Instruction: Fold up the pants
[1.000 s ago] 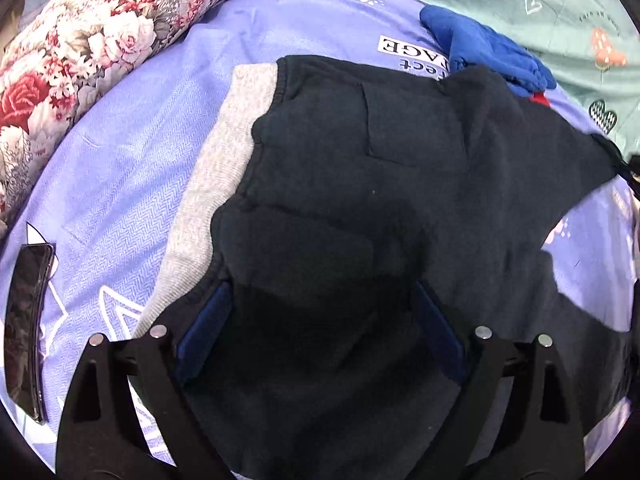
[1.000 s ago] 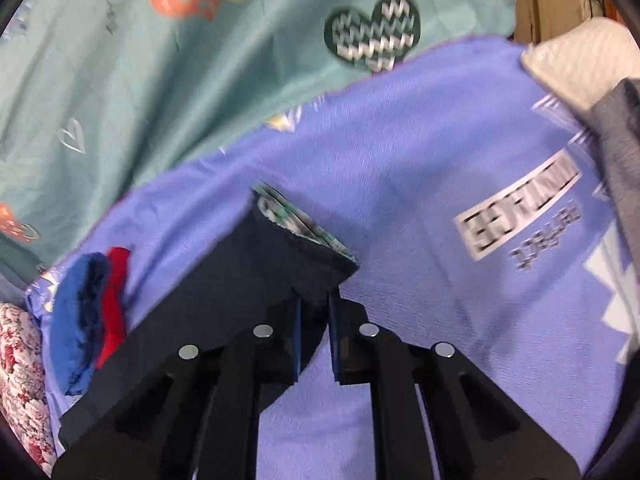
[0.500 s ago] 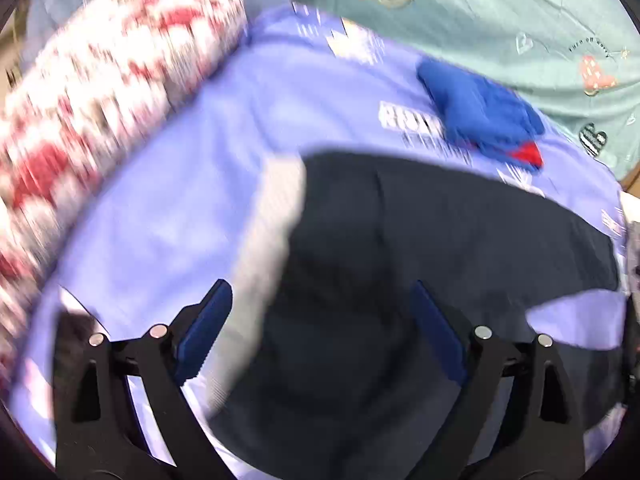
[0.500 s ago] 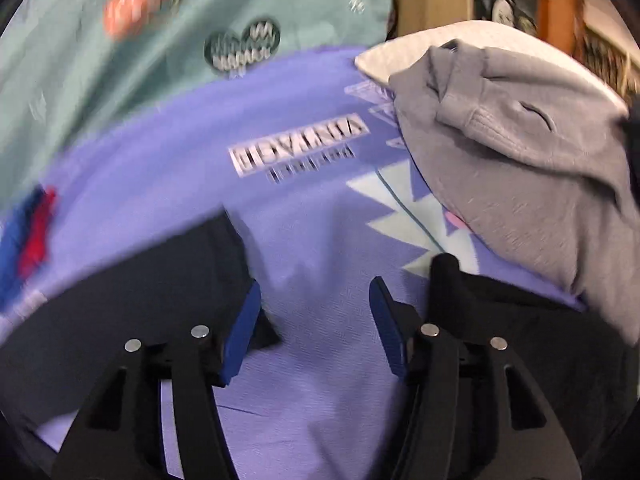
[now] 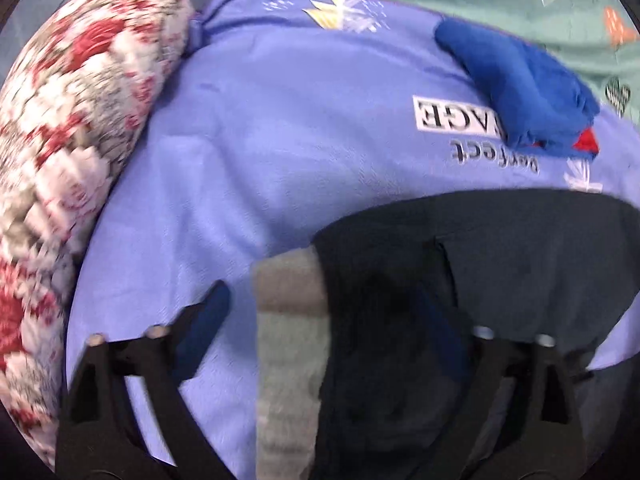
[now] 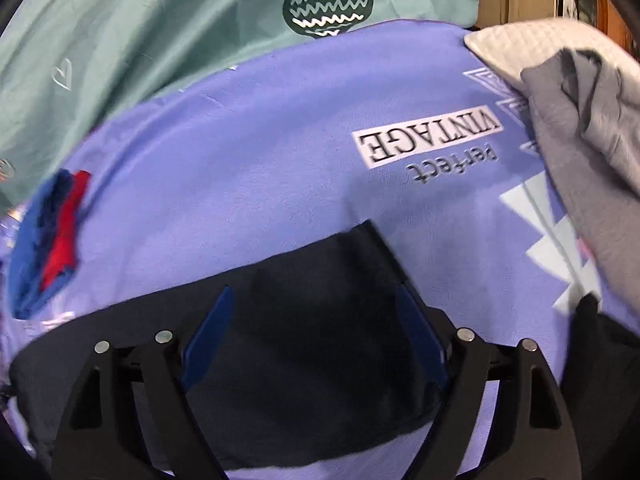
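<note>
Dark pants [image 5: 500,264] are lying flat on the purple blanket [image 5: 300,140], the landmark here. The grey waistband [image 5: 288,320] is sitting at the pants' left end, on the blanket. Left tongs [image 5: 324,336] are hanging spread wide over the waistband, gripping nothing. Right tongs [image 6: 312,332] are also spread wide, hovering over the pants [image 6: 304,360] leg end, nothing between the fingers. A blue and red cloth [image 5: 520,84] is lying on the blanket's far side, apart from the pants. A floral pillow [image 5: 72,140] is pressing against the blanket's left edge. A grey garment [image 6: 592,128] is lying over the blanket's [image 6: 260,160] right edge. A green sheet [image 6: 160,24] is lying beyond the blanket.
</note>
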`<state>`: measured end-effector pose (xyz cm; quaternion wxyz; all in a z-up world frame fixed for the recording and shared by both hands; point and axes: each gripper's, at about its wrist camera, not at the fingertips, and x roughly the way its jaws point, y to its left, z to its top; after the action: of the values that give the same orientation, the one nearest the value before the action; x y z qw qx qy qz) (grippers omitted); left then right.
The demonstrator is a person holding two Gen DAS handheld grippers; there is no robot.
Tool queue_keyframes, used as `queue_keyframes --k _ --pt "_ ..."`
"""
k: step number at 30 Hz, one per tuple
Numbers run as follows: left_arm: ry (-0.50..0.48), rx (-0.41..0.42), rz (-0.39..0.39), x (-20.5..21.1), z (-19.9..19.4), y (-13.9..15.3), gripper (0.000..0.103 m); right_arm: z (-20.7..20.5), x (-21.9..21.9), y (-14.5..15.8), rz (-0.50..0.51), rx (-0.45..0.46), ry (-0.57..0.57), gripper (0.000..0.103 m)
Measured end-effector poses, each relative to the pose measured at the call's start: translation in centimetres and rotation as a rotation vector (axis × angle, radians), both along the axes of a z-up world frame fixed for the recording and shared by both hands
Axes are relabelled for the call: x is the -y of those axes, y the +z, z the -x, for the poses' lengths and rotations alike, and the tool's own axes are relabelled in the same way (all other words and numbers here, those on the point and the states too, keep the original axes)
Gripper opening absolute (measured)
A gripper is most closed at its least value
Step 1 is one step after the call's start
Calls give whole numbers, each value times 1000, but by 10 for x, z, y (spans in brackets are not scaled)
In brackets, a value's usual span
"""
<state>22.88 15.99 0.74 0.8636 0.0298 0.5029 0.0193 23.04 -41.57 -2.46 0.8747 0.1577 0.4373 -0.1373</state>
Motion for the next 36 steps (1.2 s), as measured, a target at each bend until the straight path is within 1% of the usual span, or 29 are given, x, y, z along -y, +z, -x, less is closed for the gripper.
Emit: queue_keyframes --k 2,3,5,7,8,9,10,11,12,13,14,15,16,17,18,19,20,21,22,23,24,26,28,29,30,31,33,34,36 --pt "-14 -23 -49 7 -6 -7 57 -7 3 -2 53 -30 -11 83" --pt "-18 -16 -65 9 -8 -7 52 -9 9 -4 33 -26 4 83" --pt "-17 -4 -68 8 -10 -4 43 -15 12 -11 -7 -52 48 83" --pt "-1 10 -43 4 -11 -1 39 -19 12 -18 -1 -78 90 78" --pt "5 15 -34 2 -12 0 38 -19 11 -18 -12 -61 110 68" --pt "13 12 -29 0 -13 0 37 -19 11 -17 -32 -47 115 53" --pt "26 22 -22 -1 -14 1 37 -19 14 -15 -51 -32 100 44" --pt "34 29 -23 -2 -13 2 35 -21 16 -11 -80 -16 111 23" --pt "45 41 -25 -2 -13 4 31 -22 15 -9 -103 -6 125 17" --pt "62 58 -26 -3 -14 9 29 -22 13 -3 -86 15 119 17" --pt "80 72 -18 -4 -13 14 24 -23 10 4 -56 42 117 17" --pt "100 90 -4 -7 -11 18 7 -24 8 9 -36 61 113 17" --pt "149 128 -28 -11 -9 24 1 -24 6 13 -22 77 102 17" --pt "184 151 -61 -16 -10 28 0 -25 5 14 -6 87 70 20" --pt "210 152 -65 -23 -11 28 0 -27 7 13 10 82 52 23" --pt "237 107 -19 -34 -16 21 0 -31 6 7 82 58 3 27" --pt "249 61 15 -41 -18 15 3 -36 5 0 174 7 -42 48" --pt "256 26 36 -45 -18 10 4 -38 5 -5 215 -32 -54 61" --pt "258 24 46 -48 -14 8 7 -36 5 -6 241 -51 -60 61" --pt "244 35 45 -49 -9 10 22 -29 6 -4 245 -44 -67 61" --pt "230 47 17 -47 -1 13 42 -19 5 7 254 -19 -83 62" --pt "210 82 -10 -43 11 22 57 4 0 25 225 42 -55 62" --pt "180 94 36 -39 24 33 63 21 -15 39 129 96 62 62" --pt "167 99 70 -36 31 38 65 26 -24 43 93 99 130 59" --pt "153 103 101 -32 35 43 72 30 -47 47 63 93 232 50" --pt "121 111 143 -21 44 50 74 34 -61 47 55 87 278 44" --pt "74 145 159 3 56 62 79 37 -109 42 8 55 443 23" --pt "54 160 158 15 58 66 80 38 -134 40 -13 42 510 22" --pt "1 202 178 37 67 74 92 38 -176 38 -40 19 604 22"
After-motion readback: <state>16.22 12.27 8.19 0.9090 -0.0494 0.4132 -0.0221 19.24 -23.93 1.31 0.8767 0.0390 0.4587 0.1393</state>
